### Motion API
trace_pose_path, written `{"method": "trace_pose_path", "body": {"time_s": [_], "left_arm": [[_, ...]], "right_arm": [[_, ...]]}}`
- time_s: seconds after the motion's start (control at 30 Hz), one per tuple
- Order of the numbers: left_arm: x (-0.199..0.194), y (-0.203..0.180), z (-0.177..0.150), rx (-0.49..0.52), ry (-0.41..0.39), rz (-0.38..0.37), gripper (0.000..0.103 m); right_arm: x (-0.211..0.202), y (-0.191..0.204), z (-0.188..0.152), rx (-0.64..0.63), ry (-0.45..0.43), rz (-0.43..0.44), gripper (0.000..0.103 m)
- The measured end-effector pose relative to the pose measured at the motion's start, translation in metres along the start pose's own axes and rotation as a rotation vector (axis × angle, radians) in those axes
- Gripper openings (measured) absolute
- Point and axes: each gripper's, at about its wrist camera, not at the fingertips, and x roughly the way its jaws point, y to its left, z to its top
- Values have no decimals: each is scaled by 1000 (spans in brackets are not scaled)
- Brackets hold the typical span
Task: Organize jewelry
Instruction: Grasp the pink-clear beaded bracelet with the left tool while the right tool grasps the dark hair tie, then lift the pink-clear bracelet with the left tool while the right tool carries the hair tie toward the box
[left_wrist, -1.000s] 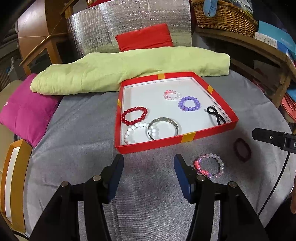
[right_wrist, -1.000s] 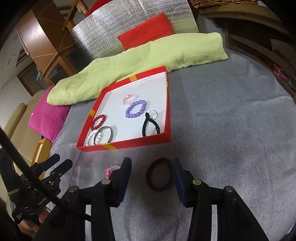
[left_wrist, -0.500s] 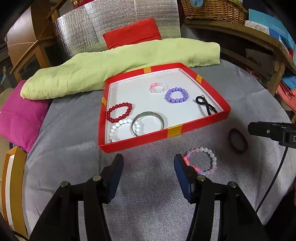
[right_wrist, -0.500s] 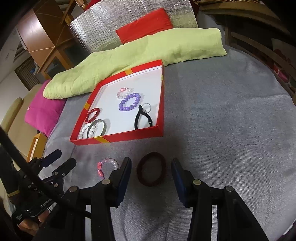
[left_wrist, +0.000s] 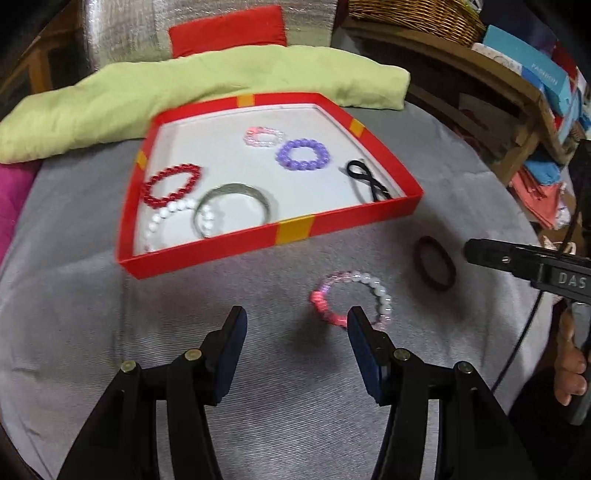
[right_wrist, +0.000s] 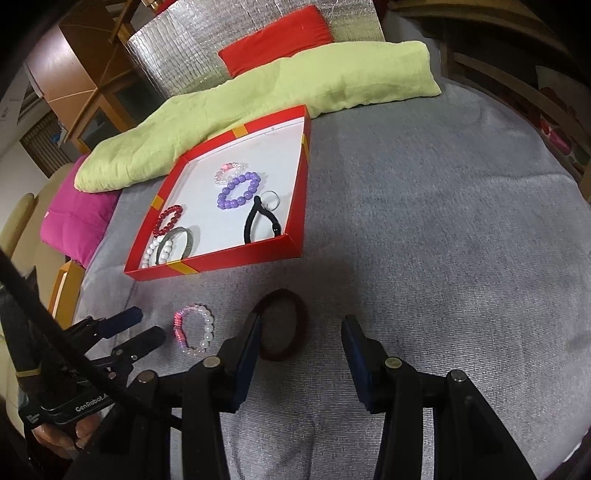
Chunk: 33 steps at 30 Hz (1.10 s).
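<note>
The grey tabletop (right_wrist: 424, 206) fills both views, with the long green cushion (left_wrist: 184, 92) along its far side and the red tray (left_wrist: 291, 230) lying just in front of it. Both wrist cameras have closed in over the last second: the tray looms bigger and the two loose pieces now sit right up by the fingers, so a double pick-up looks to be under way.

Inside the tray, sorting is well along: a red bead bracelet (left_wrist: 171, 183), a white bead bracelet (left_wrist: 162, 218) overlapped by a silver bangle (left_wrist: 232, 208), a purple bead bracelet (left_wrist: 302, 154), a small pink one (left_wrist: 263, 136) and a black hair tie (left_wrist: 365, 181).

The left gripper (left_wrist: 295, 325) is spread wide and holding nothing; its right-hand finger now overlaps the near edge of the pink-and-white bracelet (left_wrist: 354, 299), which lies flat on the cloth just outside the tray's front wall. Half hot-pink discs, half milky round beads.

Over to the right gripper (right_wrist: 301, 328), equally wide apart and empty. The dark maroon hair tie (right_wrist: 282, 325), a soft fuzzy loop, lies flat with its left rim hidden behind the left-hand finger, so it is off-centre in the gap. A small shift left probably comes before any squeeze.
</note>
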Motion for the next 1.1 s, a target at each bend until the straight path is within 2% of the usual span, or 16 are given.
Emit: {"method": "trace_pose_path", "body": {"time_s": [0.13,0.27,0.33,0.37,0.4,0.47,0.53,0.57,0.7,0.87,0.97,1.1], "left_arm": [[5,-6,0,23,14,-50,58],[13,-8,-1,33,23,-30,58],[14,-5,1,21,16,-45,58],[14,-4,1,14,9,-56,56],[14,-3,2,10,2,-65,52],[15,-3,2,13,1,-73,30],[16,-4,1,20,-3,-75,14],[17,-5,2,29,-9,-69,10],[13,-6,2,56,-42,-46,6],[0,-1,6,48,-93,-45,5],[-1,5,7,26,-89,-45,5],[5,11,7,-9,-45,-52,5]], "right_arm": [[7,4,-1,-13,18,-6,48],[16,7,-2,-29,31,-17,48],[23,9,-4,-39,43,-27,48],[25,10,-5,-43,44,-33,44],[26,12,-6,-56,37,-48,40],[29,16,-7,-88,33,-66,21],[29,17,-7,-101,24,-71,12],[28,17,-7,-101,20,-71,9],[20,15,-4,-86,-19,-55,9],[9,11,-1,-61,-56,-27,9],[11,9,0,-46,-30,-27,9],[19,1,2,9,38,-16,10]]}}
